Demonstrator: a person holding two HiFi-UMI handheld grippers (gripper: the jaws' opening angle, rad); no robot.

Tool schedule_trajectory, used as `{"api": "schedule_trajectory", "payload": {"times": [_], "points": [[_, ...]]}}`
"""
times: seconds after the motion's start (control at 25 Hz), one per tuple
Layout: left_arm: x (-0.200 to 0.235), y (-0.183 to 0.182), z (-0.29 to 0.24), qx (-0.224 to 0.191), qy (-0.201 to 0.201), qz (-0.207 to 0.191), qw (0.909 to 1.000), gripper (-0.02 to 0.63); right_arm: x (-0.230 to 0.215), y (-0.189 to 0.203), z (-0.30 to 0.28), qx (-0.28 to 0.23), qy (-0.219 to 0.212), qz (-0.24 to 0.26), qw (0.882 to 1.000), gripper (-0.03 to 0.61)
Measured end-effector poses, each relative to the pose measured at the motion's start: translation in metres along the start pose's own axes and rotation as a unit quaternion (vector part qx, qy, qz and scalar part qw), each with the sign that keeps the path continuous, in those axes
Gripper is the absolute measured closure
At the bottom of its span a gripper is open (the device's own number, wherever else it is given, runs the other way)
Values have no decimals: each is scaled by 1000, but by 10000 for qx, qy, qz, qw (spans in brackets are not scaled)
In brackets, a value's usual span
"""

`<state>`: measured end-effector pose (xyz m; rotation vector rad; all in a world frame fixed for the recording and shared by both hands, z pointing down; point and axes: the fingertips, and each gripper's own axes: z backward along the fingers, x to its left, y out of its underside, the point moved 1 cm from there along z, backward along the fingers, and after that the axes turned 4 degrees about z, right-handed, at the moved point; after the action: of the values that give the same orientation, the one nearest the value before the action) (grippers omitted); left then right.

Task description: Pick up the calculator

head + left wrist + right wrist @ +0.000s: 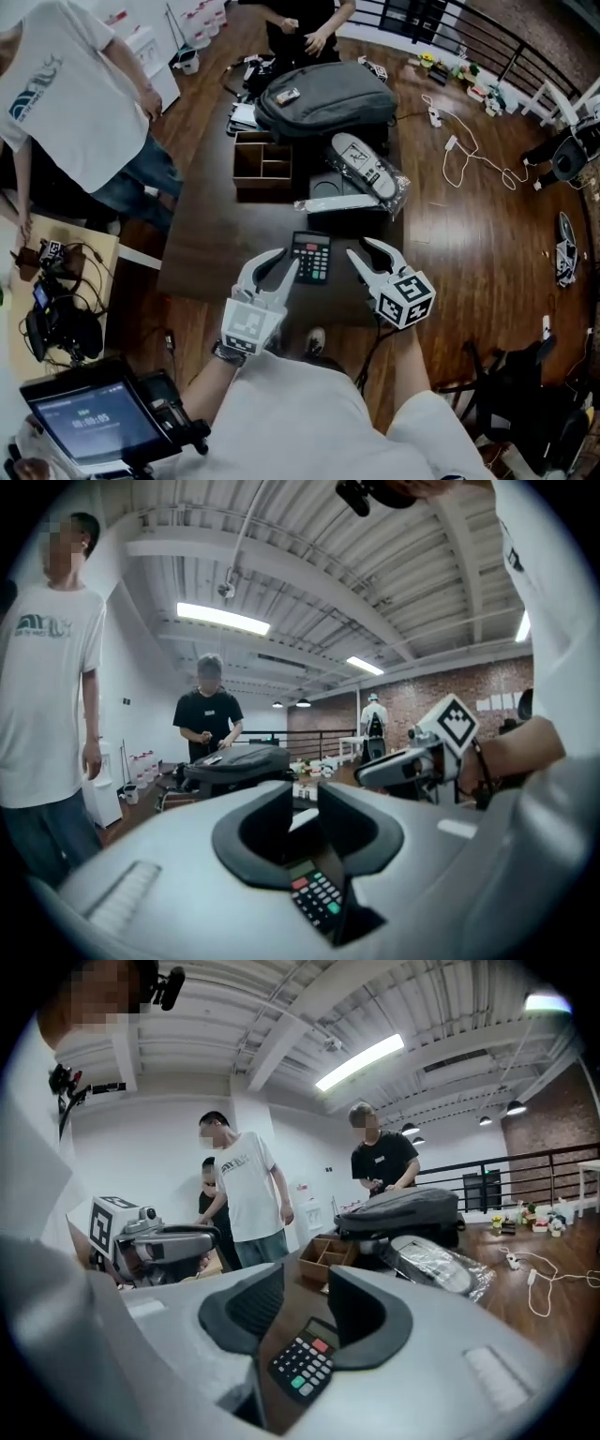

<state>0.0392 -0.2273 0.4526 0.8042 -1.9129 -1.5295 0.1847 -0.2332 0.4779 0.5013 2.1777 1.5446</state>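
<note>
On the dark table point(202, 253), the calculator point(311, 256) lies flat between the left gripper point(279, 264) and the right gripper point(361, 248). Both have their jaws apart and empty. A low jaw tip could shove it, perhaps toward the near edge.

calculator point(311, 256): black, red and green keys | table point(214, 239): dark brown

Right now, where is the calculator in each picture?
Head view: calculator on the dark table, centre, between the left tool and right tool.
Left gripper view: calculator low centre, just below that tool's jaws.
Right gripper view: calculator low centre, again below the jaws.
Shared landmark: the grey backpack, beyond it in all three.
</note>
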Motion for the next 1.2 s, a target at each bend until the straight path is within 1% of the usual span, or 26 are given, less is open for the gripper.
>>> {"api": "schedule_trajectory", "payload": {"times": [0.08, 0.2, 0.28, 0.52, 0.64, 0.76, 0.88, 0.96, 1.04, 1.12, 1.2], "points": [[-4, 17, -4, 225, 95, -65, 9997, 504, -8, 13, -11, 171, -56, -61, 9998, 434], [-6, 46, -10, 531, 269, -176, 9981, 490, -18, 38, -35, 488, -198, -168, 9985, 425], [-6, 62, -12, 682, 324, -111, 9971, 486, -23, 55, -47, 668, -299, -293, 9969, 420], [2, 102, -19, 1143, 335, 380, 9922, 460, -41, 101, -79, 1169, -450, -626, 9902, 390], [7, 126, -27, 1433, 310, 810, 9859, 444, -50, 120, -95, 1402, -489, -734, 9862, 390], [11, 154, -36, 1804, 289, 1394, 9732, 442, -52, 136, -107, 1691, -752, -892, 9787, 390], [21, 179, -40, 2294, 56, 1938, 9538, 445, -53, 145, -115, 1971, -959, -914, 9714, 390], [26, 194, -43, 2640, -102, 2261, 9376, 445, -57, 151, -120, 2111, -883, -863, 9696, 390], [28, 206, -47, 2885, -201, 2565, 9223, 445, -60, 158, -122, 2253, -750, -825, 9679, 390], [27, 216, -51, 3072, -263, 2772, 9100, 445, -61, 166, -124, 2367, -685, -913, 9649, 390], [27, 226, -56, 3211, -268, 2946, 8996, 445, -59, 173, -125, 2472, -747, -1039, 9605, 390]]}}
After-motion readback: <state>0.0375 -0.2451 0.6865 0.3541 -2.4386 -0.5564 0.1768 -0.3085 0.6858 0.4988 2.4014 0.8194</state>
